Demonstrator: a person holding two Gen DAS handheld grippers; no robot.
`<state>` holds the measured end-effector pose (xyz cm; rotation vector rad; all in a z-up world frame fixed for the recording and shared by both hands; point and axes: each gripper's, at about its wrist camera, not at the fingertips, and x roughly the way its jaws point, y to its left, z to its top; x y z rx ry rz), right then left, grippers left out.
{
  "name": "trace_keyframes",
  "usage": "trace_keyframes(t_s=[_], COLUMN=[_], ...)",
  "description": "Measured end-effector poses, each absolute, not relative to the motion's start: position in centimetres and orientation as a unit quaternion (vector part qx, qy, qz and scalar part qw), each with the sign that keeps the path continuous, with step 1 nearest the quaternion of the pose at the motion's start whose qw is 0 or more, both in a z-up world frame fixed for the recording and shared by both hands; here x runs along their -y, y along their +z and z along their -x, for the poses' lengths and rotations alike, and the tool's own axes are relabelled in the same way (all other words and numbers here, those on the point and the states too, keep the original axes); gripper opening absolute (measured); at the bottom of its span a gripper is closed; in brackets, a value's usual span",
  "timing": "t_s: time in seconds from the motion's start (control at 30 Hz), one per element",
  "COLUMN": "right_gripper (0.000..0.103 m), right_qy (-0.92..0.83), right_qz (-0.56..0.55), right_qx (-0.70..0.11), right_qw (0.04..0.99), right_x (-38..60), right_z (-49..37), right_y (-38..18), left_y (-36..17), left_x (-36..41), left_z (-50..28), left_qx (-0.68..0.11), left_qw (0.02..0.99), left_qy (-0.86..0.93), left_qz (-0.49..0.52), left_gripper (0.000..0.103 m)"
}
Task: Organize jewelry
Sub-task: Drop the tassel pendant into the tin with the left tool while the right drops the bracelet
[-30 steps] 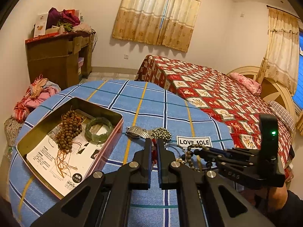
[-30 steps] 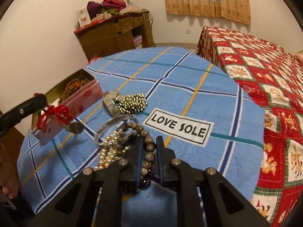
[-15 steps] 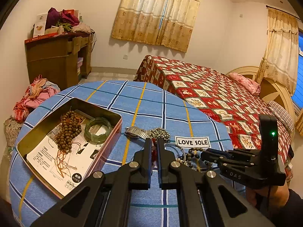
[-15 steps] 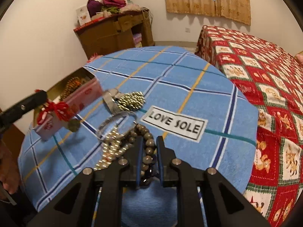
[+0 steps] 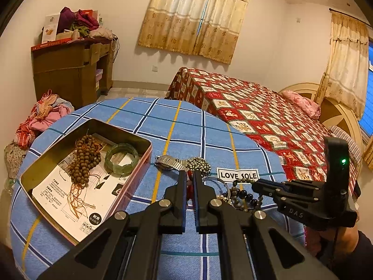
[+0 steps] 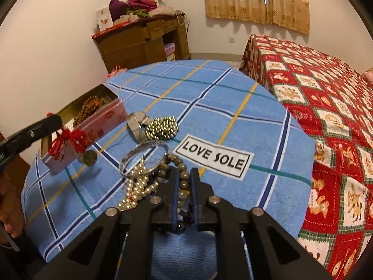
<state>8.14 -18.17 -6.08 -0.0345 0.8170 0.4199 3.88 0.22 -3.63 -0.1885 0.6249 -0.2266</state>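
The tin box [image 5: 144, 161] on the counter's [image 6: 209, 98] left already holds a wooden bead string [image 5: 85, 161] and a jade bangle [image 5: 121, 156]. The left gripper [image 6: 61, 126] is clamped on a red cord charm [image 6: 70, 140], light and floppy, dangling beside the tin. The right gripper [image 6: 184, 177] pinches a dark bead bracelet [image 6: 179, 175] amid a tangled pile: loose, slippery, likely to drag the pearls [image 6: 137, 186].
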Motion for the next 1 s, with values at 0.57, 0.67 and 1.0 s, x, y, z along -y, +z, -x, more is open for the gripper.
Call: trace_keyframes(t_s=[0.57, 0.67, 1.0], right_gripper=[0.012, 0.012, 0.012], right_qy=[0.235, 0.246, 0.292], right_qz=[0.029, 0.03, 0.045], right_qx=[-0.337, -0.334, -0.318], right_qw=[0.911, 0.909, 0.901], right_x=[15.4, 14.4, 9.6], right_z=[-8.9, -9.5, -10.5], right_y=[-1.3, -1.2, -0.2], left_y=[-1.1, -0.8, -0.8], left_x=[-3.4, -4.7, -8.1], left_z=[-3.3, -3.2, -3.4], left_qx=[-0.273, -0.268, -0.262], left_qw=[0.954, 0.957, 0.96], left_qy=[-0.077, -0.057, -0.006], left_qz=[0.101, 0.1, 0.1], left_gripper=[0.004, 0.004, 0.004])
